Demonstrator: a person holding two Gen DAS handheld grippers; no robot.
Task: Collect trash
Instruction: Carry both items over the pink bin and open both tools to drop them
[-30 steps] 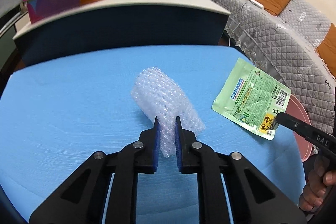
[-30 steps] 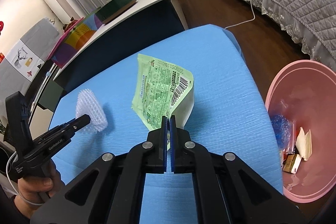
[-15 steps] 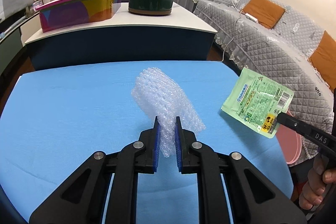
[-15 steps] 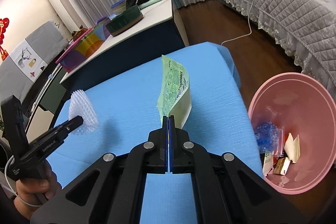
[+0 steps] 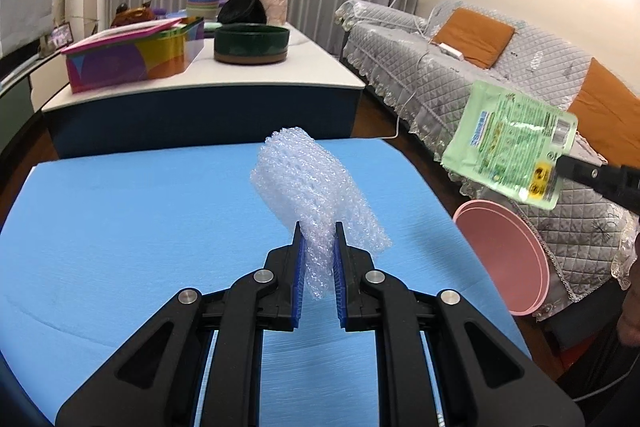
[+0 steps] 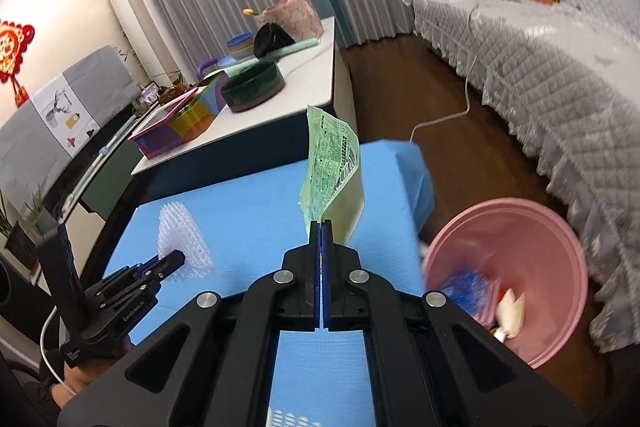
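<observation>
My left gripper (image 5: pixel 318 233) is shut on a crumpled piece of clear bubble wrap (image 5: pixel 316 183), lifted above the blue table (image 5: pixel 120 227). In the right wrist view the same bubble wrap (image 6: pixel 182 239) sticks out of the left gripper (image 6: pixel 180 257) at the lower left. My right gripper (image 6: pixel 321 225) is shut on the bottom edge of a flat green pouch (image 6: pixel 330 163), which stands up edge-on in the air. The left wrist view shows that green pouch (image 5: pixel 510 145) at the right, held high over the table's edge. A pink basin (image 6: pixel 512 247) with several scraps inside stands on the floor to the right.
The pink basin (image 5: pixel 504 259) sits between the table and a grey quilted sofa (image 5: pixel 500 75). Behind the blue table stands a white-topped cabinet (image 5: pixel 240 75) with a colourful box (image 5: pixel 132 61) and a dark green bowl (image 5: pixel 251 45). A white cable (image 6: pixel 460 107) lies on the wooden floor.
Both grippers have risen off the table with their loads. The green pouch has lifted from the blue surface and swung edge-on, moving right towards the pink basin. The bubble wrap hangs higher.
</observation>
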